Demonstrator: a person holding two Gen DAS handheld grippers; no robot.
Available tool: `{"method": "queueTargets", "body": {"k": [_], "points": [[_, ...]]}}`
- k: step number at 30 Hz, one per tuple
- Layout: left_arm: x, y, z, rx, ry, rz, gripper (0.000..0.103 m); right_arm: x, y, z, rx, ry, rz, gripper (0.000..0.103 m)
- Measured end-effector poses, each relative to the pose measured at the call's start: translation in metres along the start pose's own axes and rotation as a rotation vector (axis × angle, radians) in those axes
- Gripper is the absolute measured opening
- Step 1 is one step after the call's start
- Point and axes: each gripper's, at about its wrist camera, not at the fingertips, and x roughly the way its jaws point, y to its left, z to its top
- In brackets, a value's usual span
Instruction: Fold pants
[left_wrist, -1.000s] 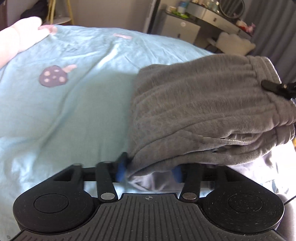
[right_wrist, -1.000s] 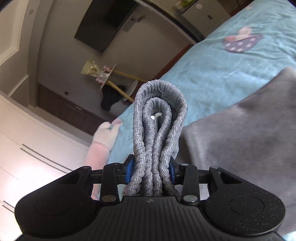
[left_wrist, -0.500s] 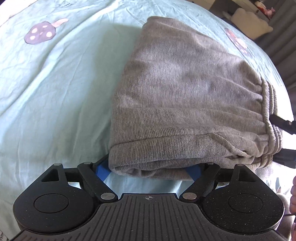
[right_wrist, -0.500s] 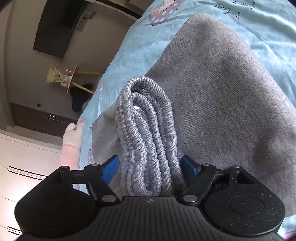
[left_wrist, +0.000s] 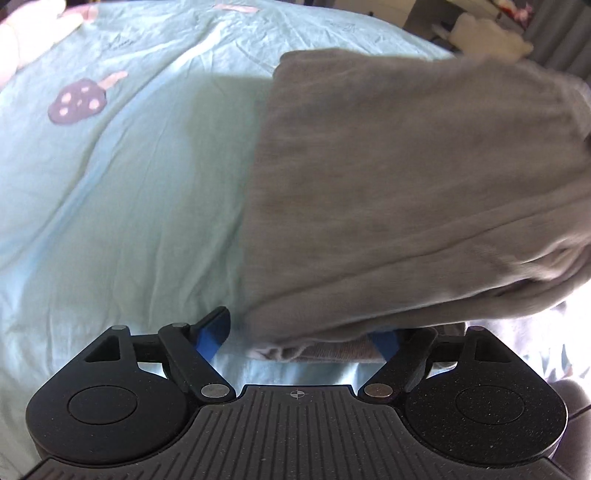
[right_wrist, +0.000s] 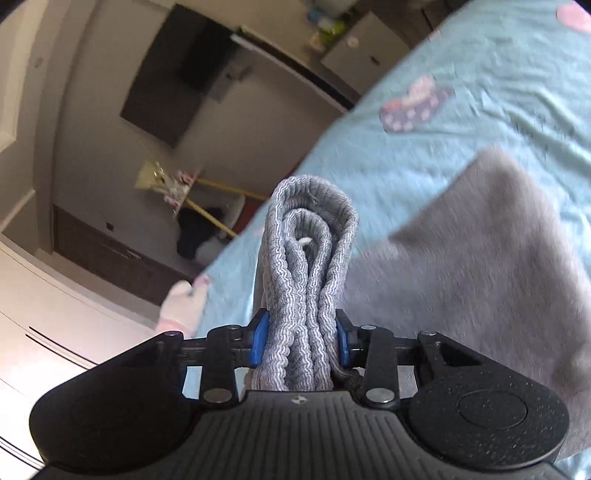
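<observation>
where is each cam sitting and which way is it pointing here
Left wrist: sits on the left hand-held gripper, looking forward and down over the folded grey knit pants on the light blue bedsheet; its blue-padded fingers stand spread.
Right wrist: sits on the right hand-held gripper, tilted toward the room wall; its fingers clamp the ribbed waistband.
Shared: pants, bedsheet.

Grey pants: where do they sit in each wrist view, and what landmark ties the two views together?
Left wrist: grey pants fill the right half, blurred.
Right wrist: ribbed waistband centre, clamped between the fingers; the rest lower right.
Shared landmark: purple mushroom print on the blue bedsheet.
</observation>
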Motion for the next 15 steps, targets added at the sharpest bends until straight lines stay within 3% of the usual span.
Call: {"method": "queueTargets", "body": {"k": [2, 5, 7, 10, 13, 14, 15], "points": [[0.001, -0.007, -0.001, 0.01, 0.006, -0.006, 0.077, -0.009, 0.002, 0.008, 0.004, -0.017, 0.003, 0.035], [0.002, -0.014, 0.0, 0.0, -0.012, 0.001, 0.06, -0.022, 0.0, 0.014, -0.028, -0.04, -0.036, 0.034], [-0.005, -0.018, -0.002, 0.011, -0.053, 0.011, 0.043, -0.027, -0.007, 0.015, -0.023, -0.045, -0.06, 0.034], [-0.023, -0.023, -0.006, 0.036, -0.138, 0.0, 0.035, -0.034, -0.019, 0.016, -0.021, -0.065, -0.103, 0.034], [-0.038, -0.036, -0.012, 0.119, -0.204, -0.002, 0.035, -0.039, -0.033, 0.015, -0.045, -0.085, -0.171, 0.034], [-0.039, -0.039, -0.015, 0.138, -0.211, -0.015, 0.038, -0.039, -0.036, 0.015, -0.061, -0.088, -0.199, 0.034], [-0.039, -0.042, -0.017, 0.155, -0.21, -0.033, 0.048, -0.038, -0.04, 0.015, -0.068, -0.091, -0.22, 0.034]]}}
